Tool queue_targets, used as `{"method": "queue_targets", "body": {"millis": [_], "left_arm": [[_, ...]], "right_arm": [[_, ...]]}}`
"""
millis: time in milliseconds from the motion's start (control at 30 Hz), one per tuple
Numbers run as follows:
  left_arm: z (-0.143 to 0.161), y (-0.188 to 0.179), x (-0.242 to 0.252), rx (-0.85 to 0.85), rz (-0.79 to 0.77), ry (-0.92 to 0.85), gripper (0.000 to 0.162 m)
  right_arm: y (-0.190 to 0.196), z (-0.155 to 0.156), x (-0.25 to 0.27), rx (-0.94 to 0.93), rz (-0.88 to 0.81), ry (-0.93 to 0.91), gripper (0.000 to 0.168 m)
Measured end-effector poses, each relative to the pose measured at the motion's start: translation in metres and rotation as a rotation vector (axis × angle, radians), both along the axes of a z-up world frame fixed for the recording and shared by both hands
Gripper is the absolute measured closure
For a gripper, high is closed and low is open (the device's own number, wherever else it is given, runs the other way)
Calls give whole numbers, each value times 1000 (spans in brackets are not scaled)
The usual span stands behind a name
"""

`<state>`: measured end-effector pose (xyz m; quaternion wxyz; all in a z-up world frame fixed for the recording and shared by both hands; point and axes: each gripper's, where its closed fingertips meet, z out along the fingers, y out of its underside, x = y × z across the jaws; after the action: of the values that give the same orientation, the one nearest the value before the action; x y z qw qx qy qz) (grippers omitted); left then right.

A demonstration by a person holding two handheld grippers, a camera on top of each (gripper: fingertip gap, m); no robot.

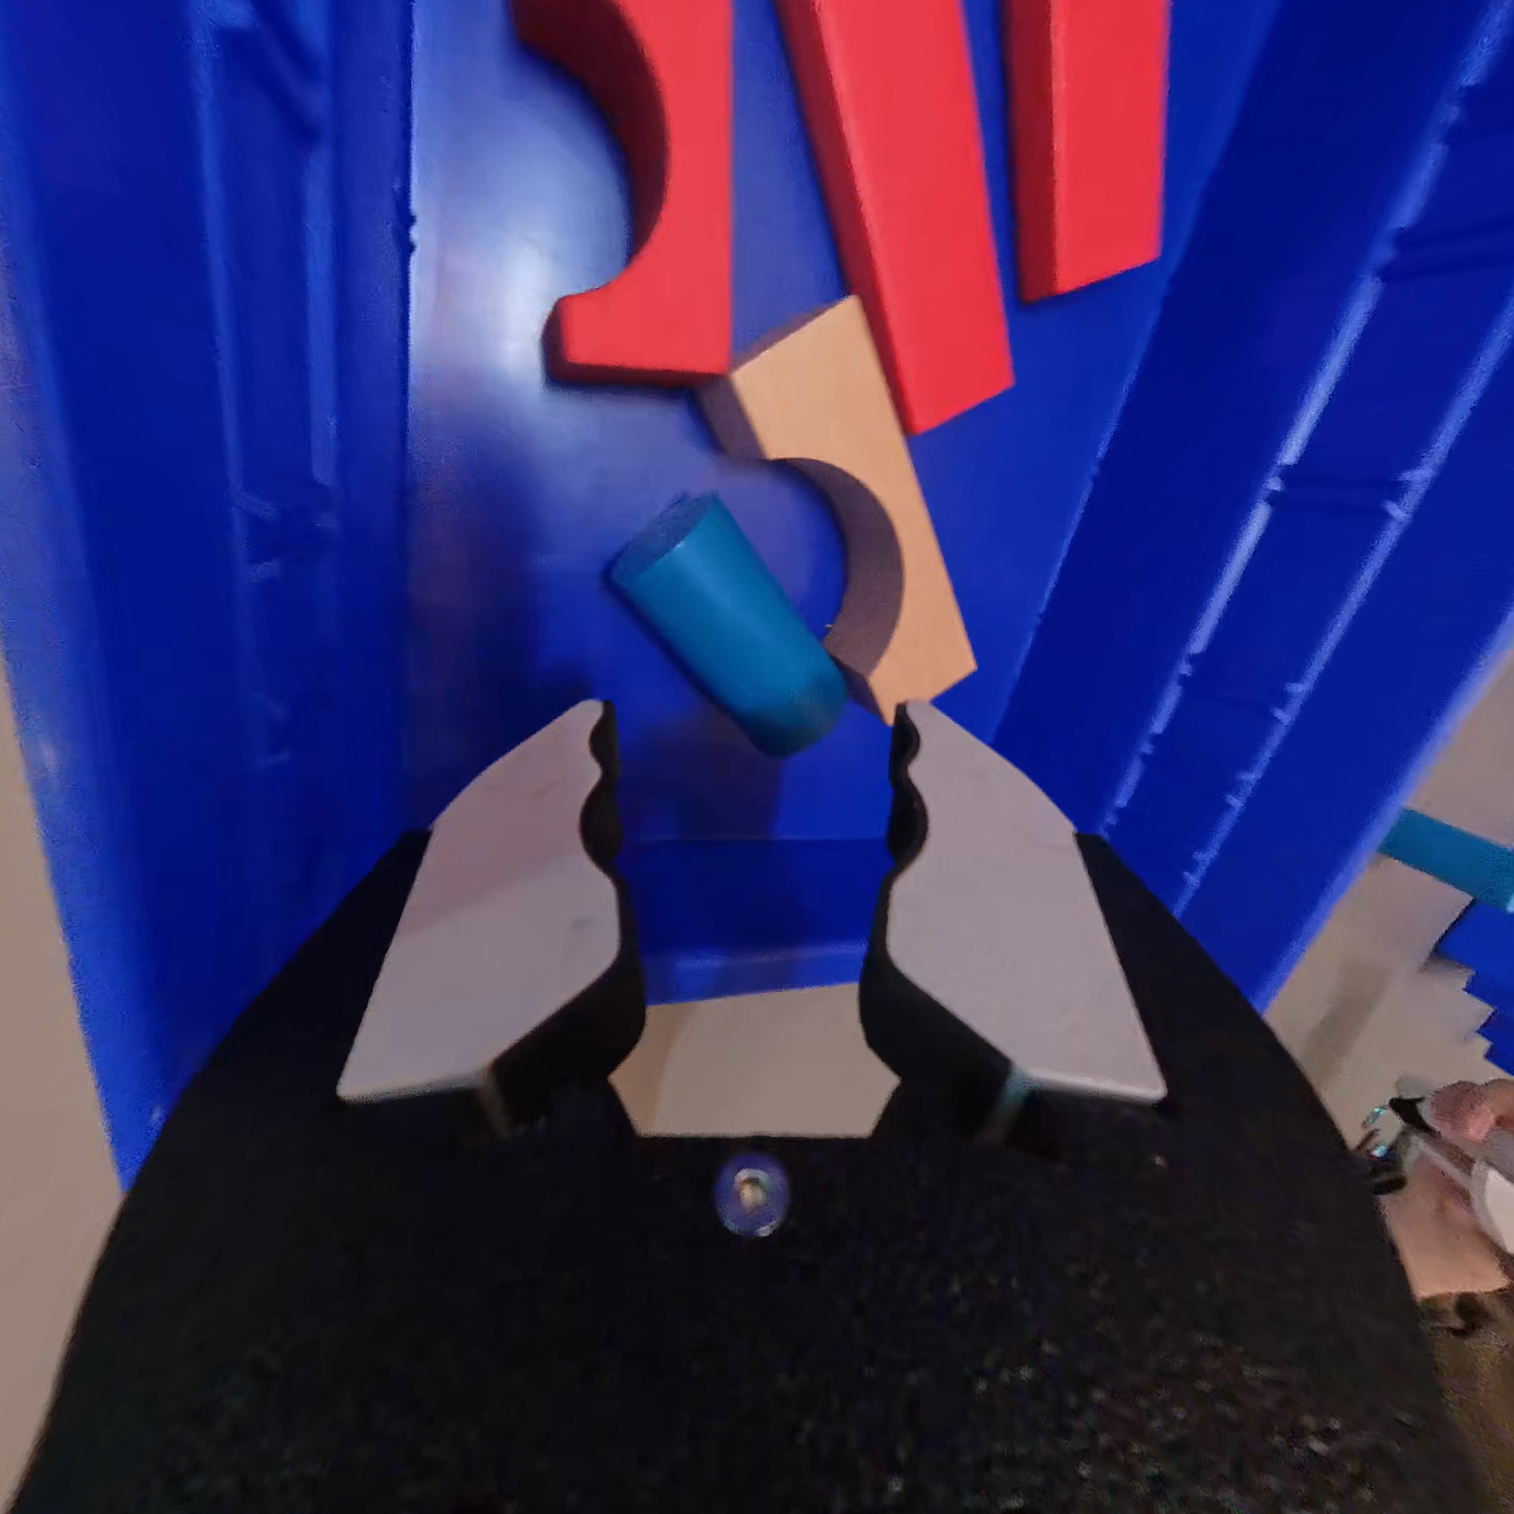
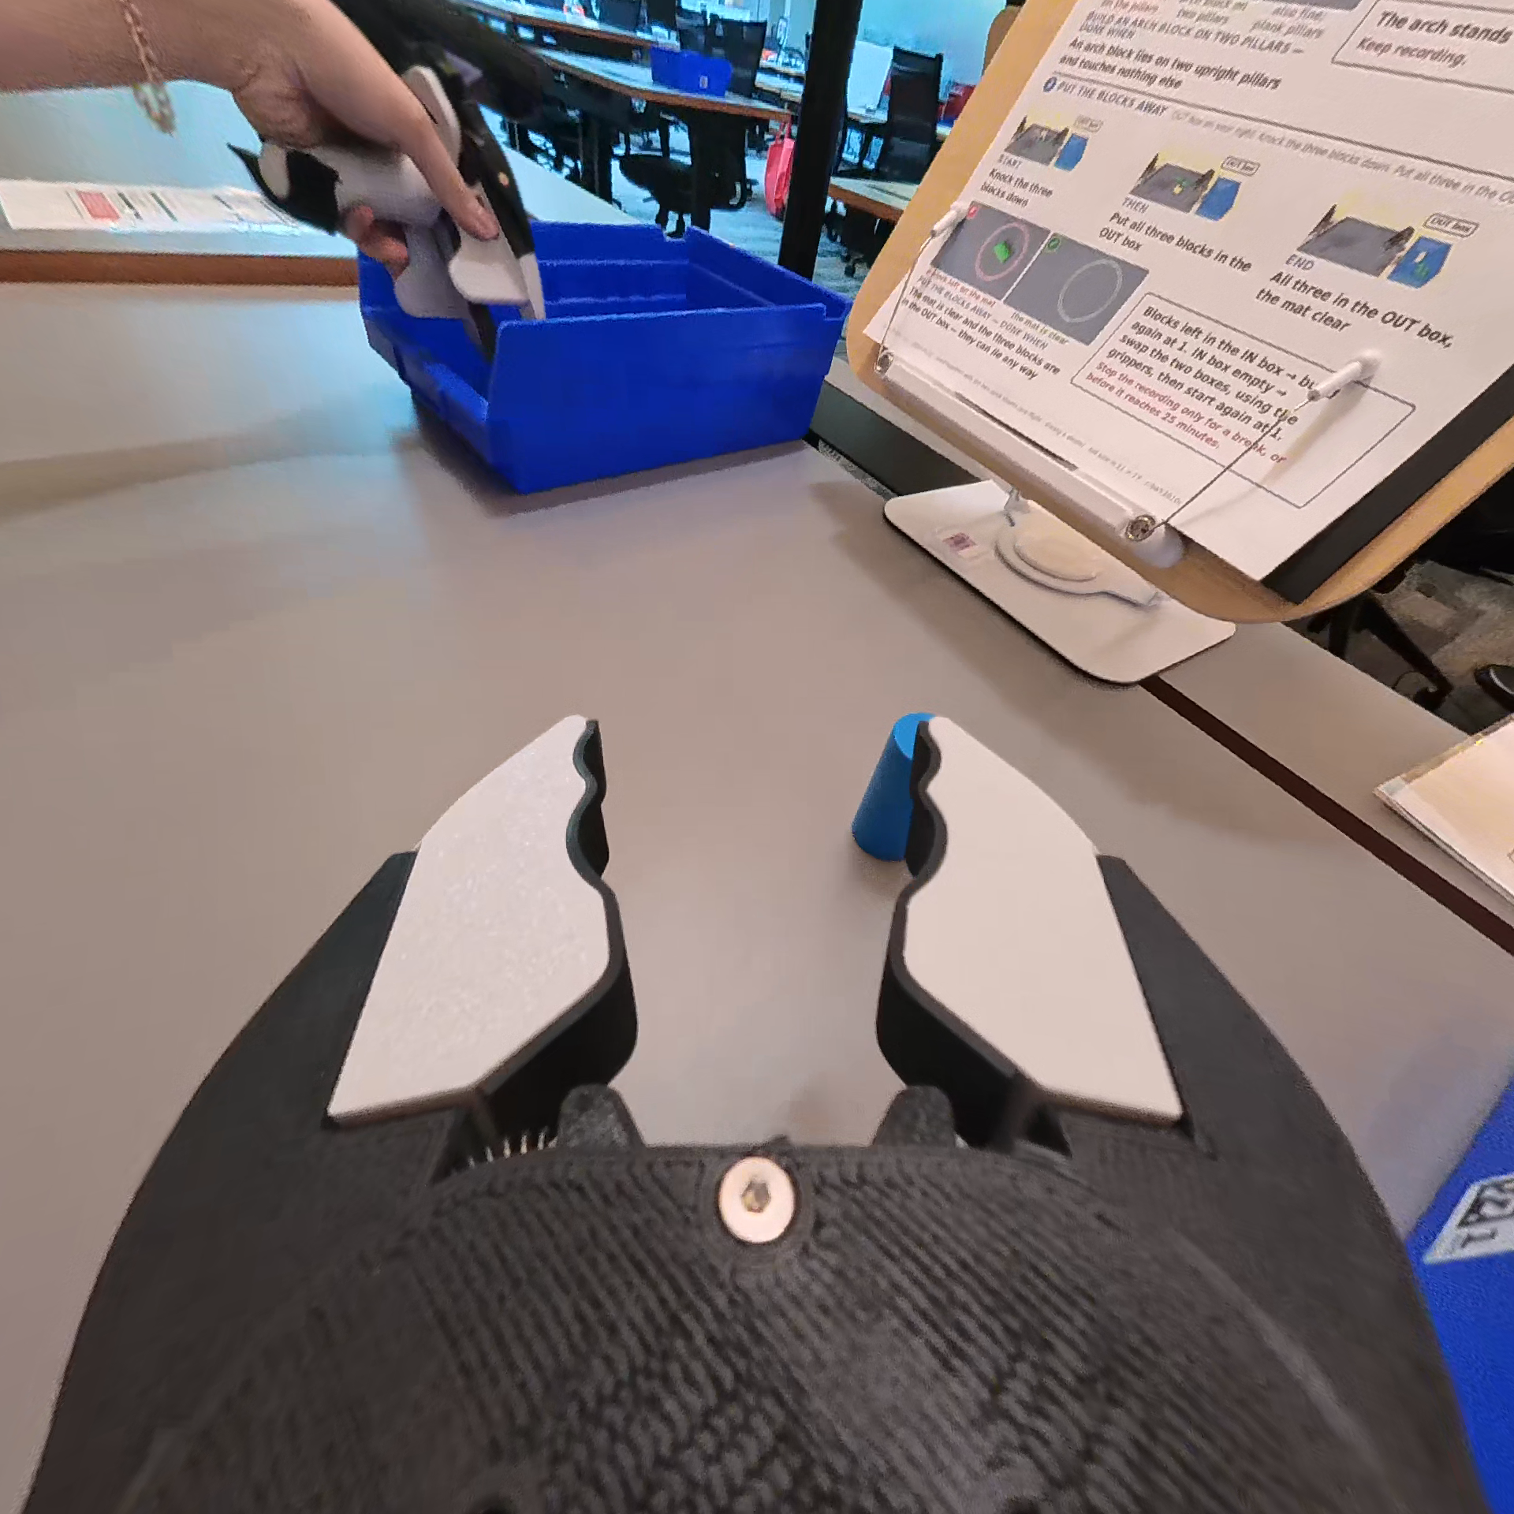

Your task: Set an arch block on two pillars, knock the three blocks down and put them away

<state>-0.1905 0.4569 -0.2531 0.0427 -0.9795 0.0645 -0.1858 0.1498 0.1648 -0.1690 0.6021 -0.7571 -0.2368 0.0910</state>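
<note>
In the left wrist view, the left gripper [image 1: 750, 721] hangs over the inside of a blue bin [image 1: 508, 246], its fingers spread apart and holding nothing. Just ahead of the tips, at about 12 o'clock, lies a teal cylinder [image 1: 725, 631]. Its long axis runs from 10 o'clock to 4 o'clock, and its near end sits between the two fingertips but does not touch them. Just beside it at 2 o'clock lies a tan arch block [image 1: 852, 459], which seems to touch the cylinder's near end. Farther, at 12 o'clock, lie a red arch block [image 1: 672, 270] and two red planks [image 1: 901, 205].

In the right wrist view, the right gripper [image 2: 758, 737] is low over a grey table [image 2: 410, 614], also spread wide and empty. A blue cylinder [image 2: 885, 786] stands upright against the inner side of the right finger, at 1 o'clock from the middle of the gap. Whether it touches the finger I cannot tell. This gripper is the nearer one to it. The bin stands at 11 o'clock, well apart, with a hand [image 2: 328, 106] that dips the other gripper in it. A paper sheet on a stand [image 2: 1229, 287] is at 2 o'clock, and behind it an office room with desks and chairs.
</note>
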Motion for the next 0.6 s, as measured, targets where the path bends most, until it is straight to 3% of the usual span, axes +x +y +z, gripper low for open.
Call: {"method": "queue_targets", "body": {"millis": [233, 533, 600], "left_arm": [[-14, 12, 2, -60, 180, -38, 104], [-22, 27, 0, -93, 318, -39, 130], [-24, 28, 1, -101, 323, -36, 130]], "right_arm": [[-6, -4, 0, 5, 1, 32, 96], [-9, -15, 1, -23, 4, 25, 96], [-10, -17, 3, -26, 1, 30, 96]]}}
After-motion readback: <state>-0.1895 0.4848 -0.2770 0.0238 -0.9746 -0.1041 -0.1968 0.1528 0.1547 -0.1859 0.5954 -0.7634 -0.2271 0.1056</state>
